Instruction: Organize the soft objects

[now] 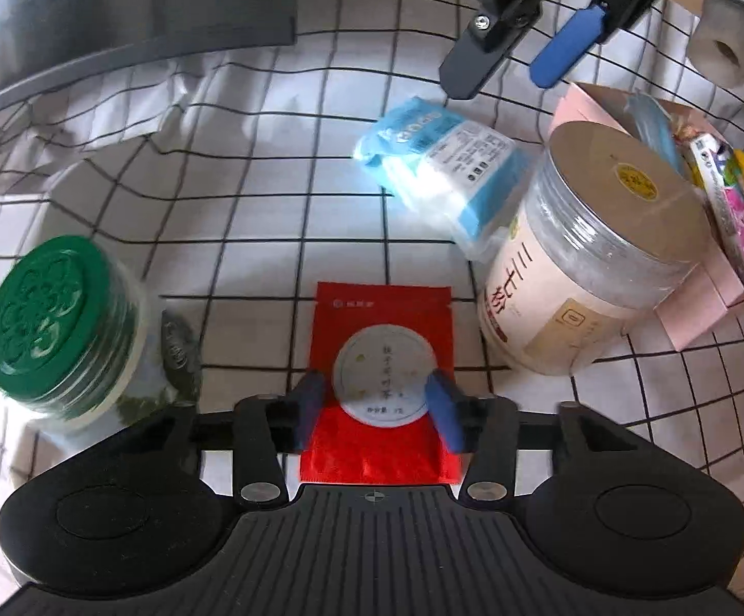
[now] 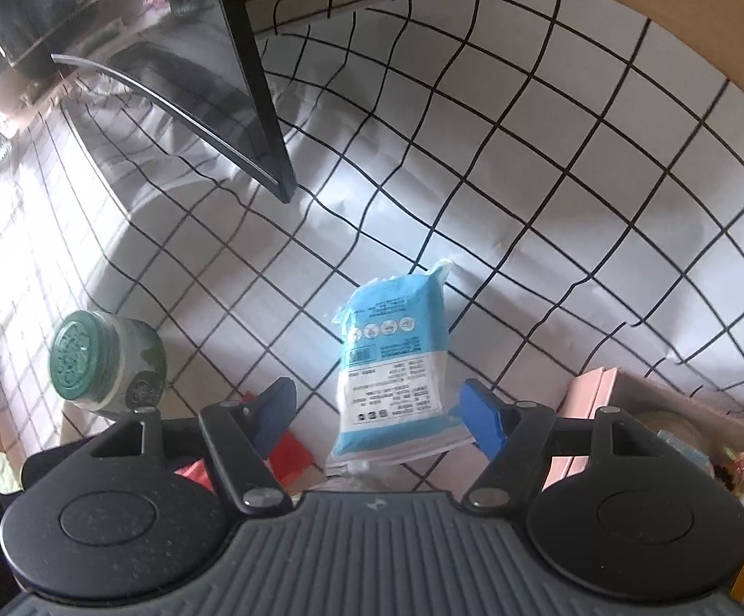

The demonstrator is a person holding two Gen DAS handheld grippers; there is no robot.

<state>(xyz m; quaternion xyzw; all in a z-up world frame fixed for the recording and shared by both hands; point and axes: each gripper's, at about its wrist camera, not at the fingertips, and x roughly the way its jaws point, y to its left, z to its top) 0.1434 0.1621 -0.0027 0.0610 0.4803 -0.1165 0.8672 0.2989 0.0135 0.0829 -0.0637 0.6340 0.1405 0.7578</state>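
A red flat pouch [image 1: 379, 344] with a round white label lies on the checked cloth, between the blue pads of my left gripper [image 1: 378, 400]. The jaws stand either side of the pouch's width; contact is unclear. A blue-and-white soft pack [image 1: 449, 169] lies further back, also in the right wrist view [image 2: 395, 359]. My right gripper [image 2: 377, 413] is open above it, jaws wide, and shows in the left wrist view [image 1: 515, 56] hanging over the pack. A corner of the red pouch [image 2: 292, 454] shows below the right gripper.
A green-lidded jar [image 1: 63, 328] stands left, also in the right wrist view [image 2: 105, 364]. A large jar with a tan lid [image 1: 592, 256] stands right, against a pink box [image 1: 721, 277] holding packets. Paper rolls [image 1: 721, 41] sit far right. A dark monitor [image 2: 176, 51] stands behind.
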